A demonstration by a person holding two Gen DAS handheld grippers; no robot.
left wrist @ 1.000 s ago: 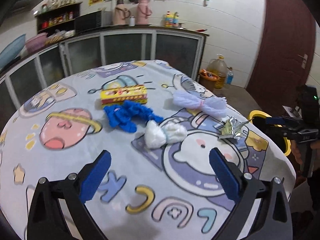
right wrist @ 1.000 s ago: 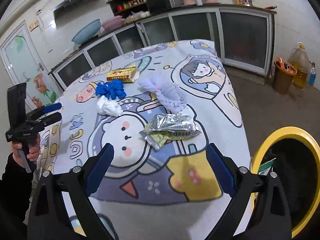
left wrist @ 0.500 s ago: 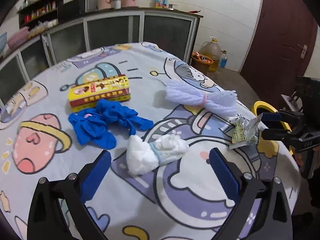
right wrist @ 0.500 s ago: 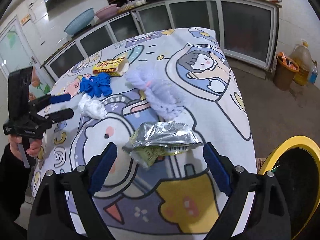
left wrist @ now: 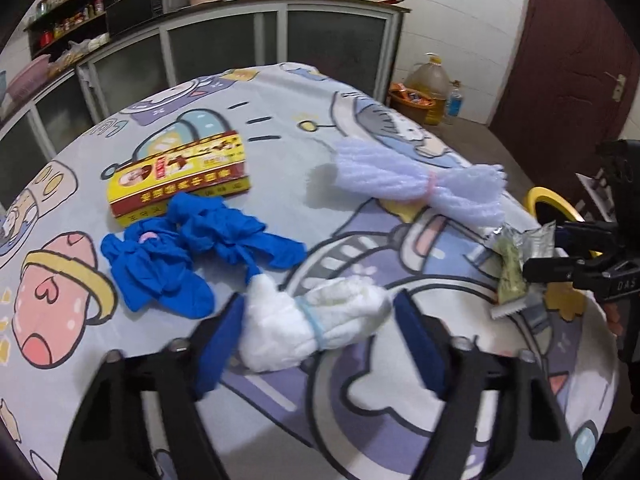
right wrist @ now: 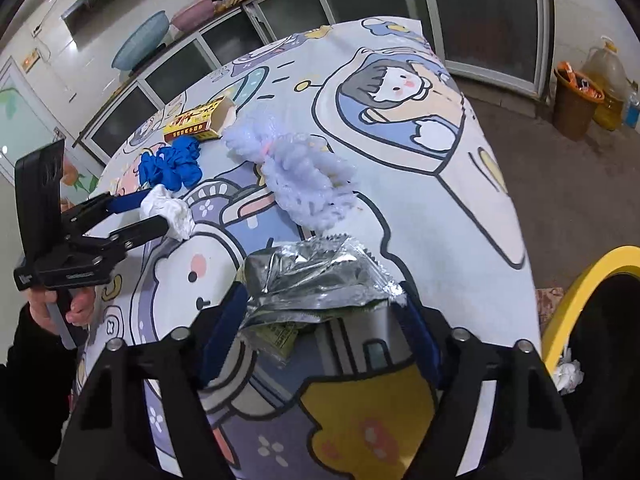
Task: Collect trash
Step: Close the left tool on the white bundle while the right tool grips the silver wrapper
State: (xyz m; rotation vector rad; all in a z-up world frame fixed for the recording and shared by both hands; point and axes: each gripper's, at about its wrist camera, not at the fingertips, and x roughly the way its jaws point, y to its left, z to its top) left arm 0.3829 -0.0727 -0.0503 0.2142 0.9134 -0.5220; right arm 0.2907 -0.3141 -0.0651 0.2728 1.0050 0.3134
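Observation:
A white crumpled wad (left wrist: 312, 324) tied with a blue band lies on the cartoon tablecloth (left wrist: 280, 120), between the open fingers of my left gripper (left wrist: 320, 344); it also shows in the right wrist view (right wrist: 168, 212). A silver foil wrapper (right wrist: 312, 276) lies between the open fingers of my right gripper (right wrist: 320, 328), also seen in the left wrist view (left wrist: 516, 264). Blue gloves (left wrist: 188, 248), a yellow-red carton (left wrist: 180, 176) and pale purple foam netting (left wrist: 416, 188) lie farther back.
A yellow-rimmed bin (right wrist: 588, 300) stands beside the table's right edge, with white trash inside. A brown basket (right wrist: 572, 100) and an oil jug (right wrist: 608, 76) stand on the floor by the cabinets (left wrist: 240, 48). A dark red door (left wrist: 580, 52) is at the right.
Both grippers moved forward and down. The left now straddles the white wad, the right now straddles the foil wrapper. Both stay open.

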